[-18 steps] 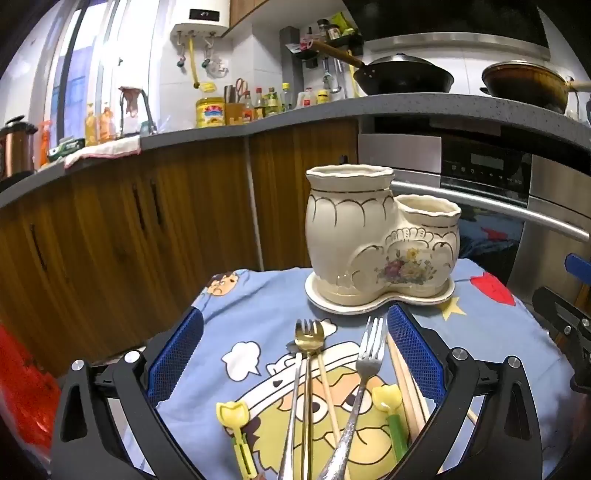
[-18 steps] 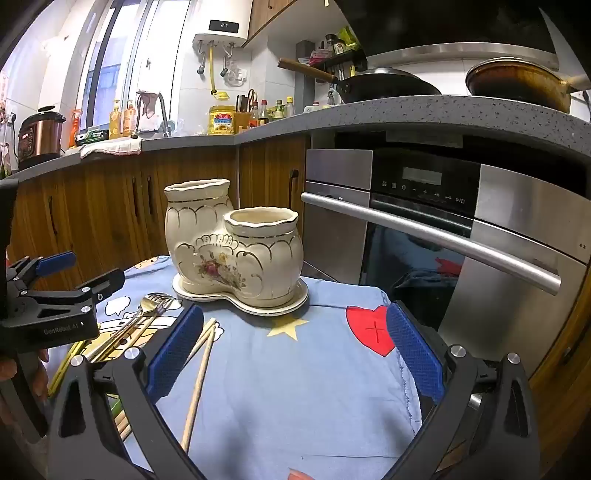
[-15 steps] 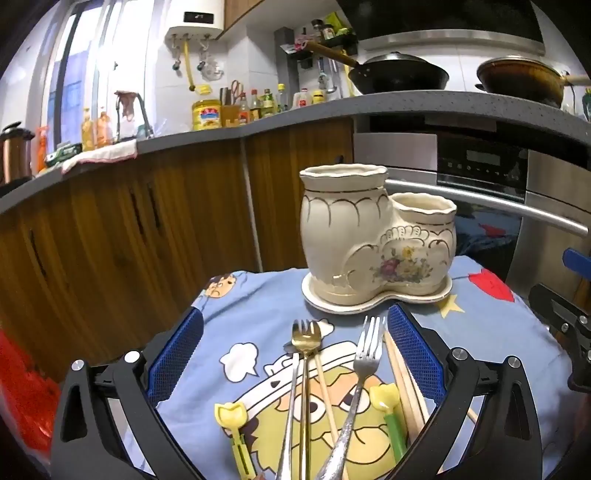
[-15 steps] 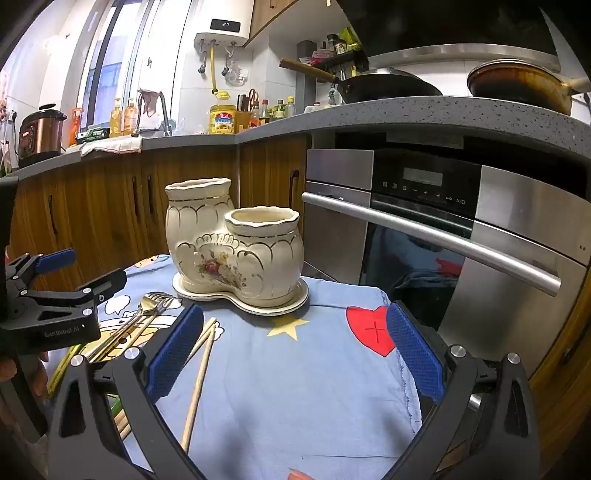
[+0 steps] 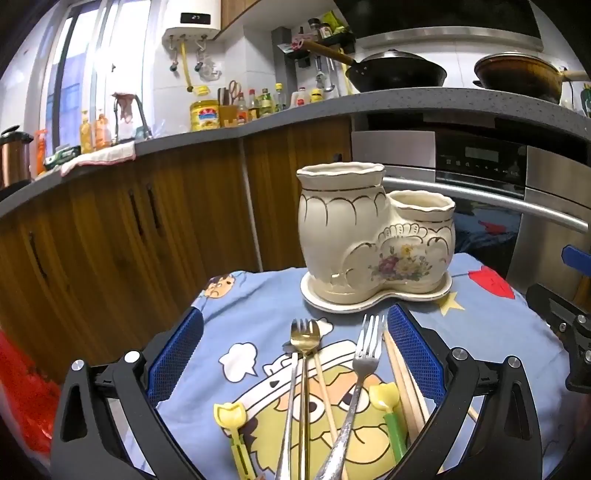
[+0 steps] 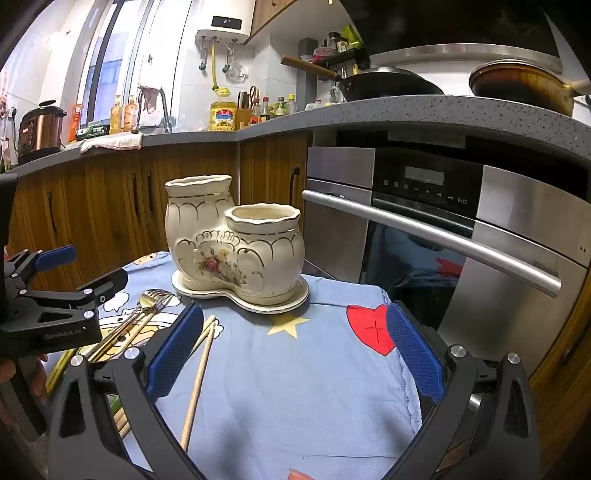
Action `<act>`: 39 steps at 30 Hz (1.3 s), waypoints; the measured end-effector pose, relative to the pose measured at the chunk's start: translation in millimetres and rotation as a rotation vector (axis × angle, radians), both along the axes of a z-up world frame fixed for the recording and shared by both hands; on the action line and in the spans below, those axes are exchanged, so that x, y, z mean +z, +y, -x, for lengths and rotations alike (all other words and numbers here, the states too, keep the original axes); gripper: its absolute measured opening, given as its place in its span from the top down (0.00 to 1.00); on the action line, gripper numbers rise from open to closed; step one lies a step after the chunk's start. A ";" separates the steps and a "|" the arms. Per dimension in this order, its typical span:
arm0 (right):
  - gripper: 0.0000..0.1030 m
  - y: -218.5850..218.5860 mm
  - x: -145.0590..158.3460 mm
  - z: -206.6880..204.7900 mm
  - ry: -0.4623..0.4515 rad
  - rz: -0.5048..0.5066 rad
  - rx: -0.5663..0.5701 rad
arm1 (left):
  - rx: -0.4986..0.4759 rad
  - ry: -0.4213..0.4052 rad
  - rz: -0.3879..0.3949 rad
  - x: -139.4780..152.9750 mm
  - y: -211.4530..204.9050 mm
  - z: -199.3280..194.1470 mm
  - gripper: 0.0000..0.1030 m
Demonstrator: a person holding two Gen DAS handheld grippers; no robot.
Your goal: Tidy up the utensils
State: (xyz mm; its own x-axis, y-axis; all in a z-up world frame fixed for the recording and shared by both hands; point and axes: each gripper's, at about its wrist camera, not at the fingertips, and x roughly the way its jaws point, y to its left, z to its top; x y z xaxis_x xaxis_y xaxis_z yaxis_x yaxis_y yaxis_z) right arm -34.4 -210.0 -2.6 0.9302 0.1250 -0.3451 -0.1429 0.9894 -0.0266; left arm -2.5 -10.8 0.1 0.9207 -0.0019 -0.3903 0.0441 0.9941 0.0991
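Nothing moved; two forks (image 5: 364, 354), two chopsticks (image 5: 404, 380), both jaws open, empty.

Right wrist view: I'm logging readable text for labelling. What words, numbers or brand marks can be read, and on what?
"27": display of the white water heater on the wall.
"GenRobot.AI", faint, my best reading: side of the black left gripper.
Yellow oil bottle label: too blurred to read.
Black oven control panel: only symbols, too small to read.
Copper rice cooker: label unreadable.
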 end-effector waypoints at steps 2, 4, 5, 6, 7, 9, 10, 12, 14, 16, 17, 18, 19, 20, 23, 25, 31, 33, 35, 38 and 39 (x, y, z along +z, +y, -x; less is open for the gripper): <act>0.05 0.1 -0.3 0.1 0.001 0.001 0.001 | -0.001 0.002 0.003 0.1 0.5 -0.3 0.04; 0.05 0.0 -0.6 0.5 0.003 -0.005 0.012 | 0.003 0.005 -0.002 0.7 -1.0 0.2 0.04; 0.05 0.2 -0.7 0.4 0.003 -0.007 0.016 | 0.004 0.006 -0.001 1.0 -1.0 0.6 0.04; 0.05 1.1 -0.9 0.3 0.003 -0.006 0.016 | 0.004 0.005 0.000 1.2 -1.1 1.1 0.04; 0.05 1.3 -1.0 0.2 0.005 -0.004 0.013 | 0.004 0.006 0.000 1.4 -1.3 1.5 0.04; 0.05 0.6 -1.9 -2.5 0.019 -0.008 0.008 | 0.001 0.007 -0.001 1.5 -0.3 1.3 0.04; 0.05 0.2 -2.1 -3.7 0.025 -0.011 0.007 | 0.000 0.007 -0.001 1.8 -0.6 1.7 0.04; 0.05 -2.3 -3.2 -6.6 0.041 -0.023 0.000 | -0.001 0.006 0.000 1.2 -0.1 1.4 0.04; 0.05 -4.3 -3.8 -8.3 0.050 -0.034 -0.001 | -0.002 0.008 0.002 1.7 -0.3 2.2 0.04; 0.05 -4.3 -4.2 -8.6 0.053 -0.034 -0.004 | -0.005 0.010 0.005 1.2 0.9 0.6 0.04; 0.05 -3.8 -4.1 -8.1 0.051 -0.031 -0.003 | -0.005 0.011 0.006 1.3 0.8 0.7 0.04; 0.05 -2.5 -4.0 -7.2 0.047 -0.025 -0.001 | -0.004 0.012 0.006 1.5 0.7 0.9 0.04; 0.05 -0.9 -3.6 -6.4 0.043 -0.018 0.002 | -0.003 0.013 0.007 1.6 0.5 1.0 0.04; 0.05 0.2 -3.5 -6.0 0.040 -0.012 0.005 | -0.003 0.014 0.007 1.7 0.2 1.1 0.04; 0.05 2.9 -3.1 -4.0 0.029 0.001 0.012 | -0.001 0.012 0.003 0.5 -0.2 0.9 0.04; 0.05 4.0 -2.5 -3.1 0.026 0.006 0.016 | -0.001 0.012 0.002 0.8 -1.3 2.0 0.04; 0.05 4.8 -2.4 -3.0 0.026 0.008 0.017 | -0.003 0.010 0.004 0.0 1.0 0.2 0.04; 0.05 4.8 -2.5 -2.8 0.025 0.009 0.017 | -0.004 0.009 0.005 0.3 0.9 0.5 0.04; 0.05 4.7 -2.2 -2.9 0.024 0.010 0.018 | -0.004 0.009 0.005 0.5 0.3 1.3 0.04; 0.05 6.9 -2.2 -1.3 0.014 0.018 0.022 | -0.002 0.011 0.004 0.7 1.0 0.4 0.04; 0.05 7.8 -2.1 -0.7 0.011 0.022 0.025 | -0.002 0.010 0.005 0.9 0.9 0.8 0.04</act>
